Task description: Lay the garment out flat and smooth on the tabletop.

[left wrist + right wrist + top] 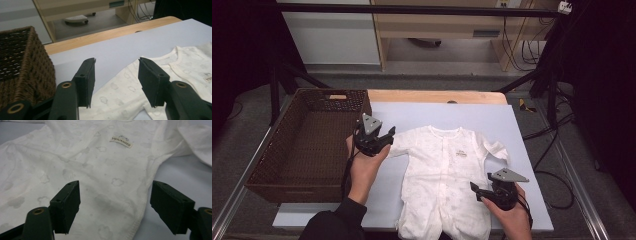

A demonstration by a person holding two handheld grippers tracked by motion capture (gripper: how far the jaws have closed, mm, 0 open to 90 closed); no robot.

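Right tool (478, 191) sits nearest the camera in the high view, jaws spread wide, nothing between them, just off the romper's (443, 175) lower right side edge. Its own view has the jaws straddling that side seam (147, 185), with bare mat to the right. Left tool (386, 136) also has jaws apart and empty, just beside the romper's left sleeve (117, 92), which lies between and below the jaws in the left gripper view. One white baby romper lies flat, face up, on the grey mat (412, 112), neck toward the far edge, legs reaching the near edge. One small label (121, 141) on the chest. Open mat shows beyond the collar and to the right of the right sleeve. One brown wicker basket (287, 165) stands at the mat's left edge, close to the left tool. Wooden surface (437, 96) shows past the mat's far edge. Two tools, two hands.
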